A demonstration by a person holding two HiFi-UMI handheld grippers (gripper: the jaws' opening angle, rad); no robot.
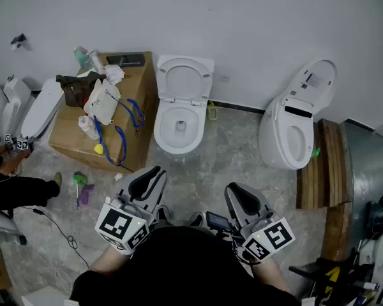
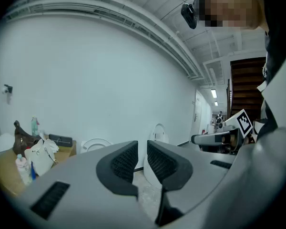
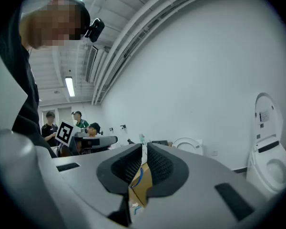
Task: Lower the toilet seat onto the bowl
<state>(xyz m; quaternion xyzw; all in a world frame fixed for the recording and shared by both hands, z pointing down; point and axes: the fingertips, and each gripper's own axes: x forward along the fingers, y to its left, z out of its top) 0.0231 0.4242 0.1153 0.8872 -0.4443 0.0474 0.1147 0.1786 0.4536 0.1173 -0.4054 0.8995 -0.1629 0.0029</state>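
A white toilet bowl (image 1: 179,127) stands against the far wall with its seat (image 1: 184,79) raised upright above it. The seat also shows small and far off in the left gripper view (image 2: 96,144) and the right gripper view (image 3: 188,145). Both grippers are held low, close to the person's body and well short of the toilet. My left gripper (image 1: 154,172) (image 2: 142,148) has a narrow gap between its pads, with nothing in it. My right gripper (image 1: 237,190) (image 3: 144,150) has its jaws together, holding nothing.
A second white toilet (image 1: 290,131) with its lid up stands at the right beside a wooden pallet (image 1: 320,171). Left of the first toilet, a cardboard box (image 1: 129,117) carries bags and bottles. Small items (image 1: 82,187) and a cable lie on the floor at left. Other people stand in the background.
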